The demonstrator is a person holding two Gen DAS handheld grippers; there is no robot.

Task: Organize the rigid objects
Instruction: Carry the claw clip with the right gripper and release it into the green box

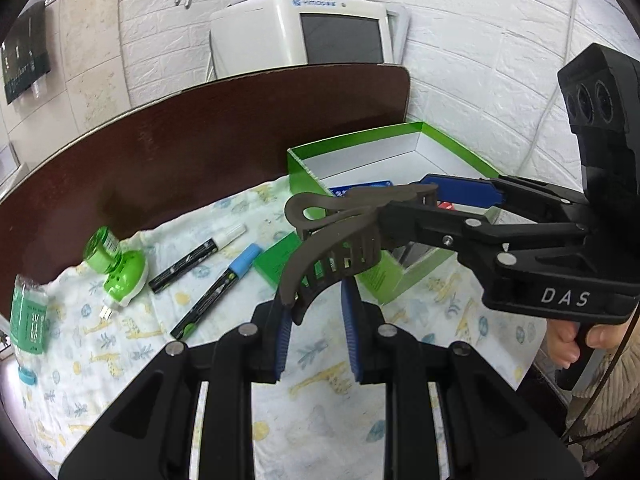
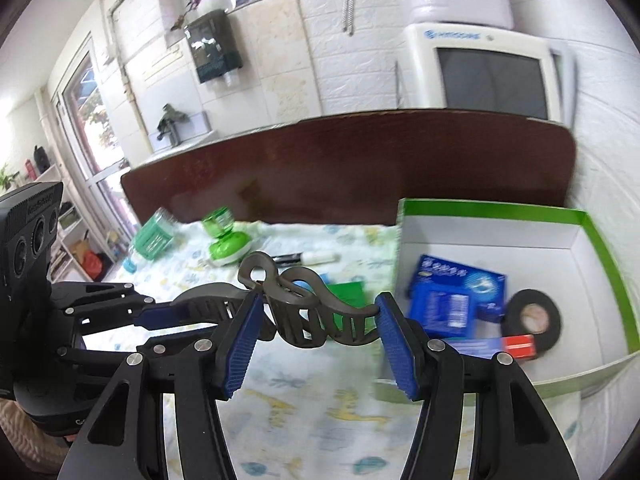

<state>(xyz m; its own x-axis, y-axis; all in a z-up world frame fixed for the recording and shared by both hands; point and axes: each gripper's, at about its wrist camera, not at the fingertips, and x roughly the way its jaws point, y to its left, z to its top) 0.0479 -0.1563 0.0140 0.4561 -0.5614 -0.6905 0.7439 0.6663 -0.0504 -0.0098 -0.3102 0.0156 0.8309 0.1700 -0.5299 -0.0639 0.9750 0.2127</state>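
A dark grey hair claw clip [image 1: 332,236] hangs in the air between both grippers, above the patterned cloth. My left gripper [image 1: 318,312] pinches its lower end between the blue pads. My right gripper [image 2: 316,336] reaches in from the right in the left wrist view [image 1: 420,204]; its jaws stand wide around the clip [image 2: 308,304], touching its ends. The green box [image 2: 600,248] with a white inside lies at the right. It holds a blue packet [image 2: 456,300], a black tape roll [image 2: 532,316] and a red-ended box [image 2: 516,348].
On the cloth [image 1: 328,400] lie two markers [image 1: 200,254] [image 1: 218,292], a green plug-in bottle [image 1: 116,264], a green card [image 1: 280,260] and a green-labelled bottle [image 1: 28,316]. A brown headboard [image 1: 200,144] and a white appliance [image 1: 312,32] stand behind.
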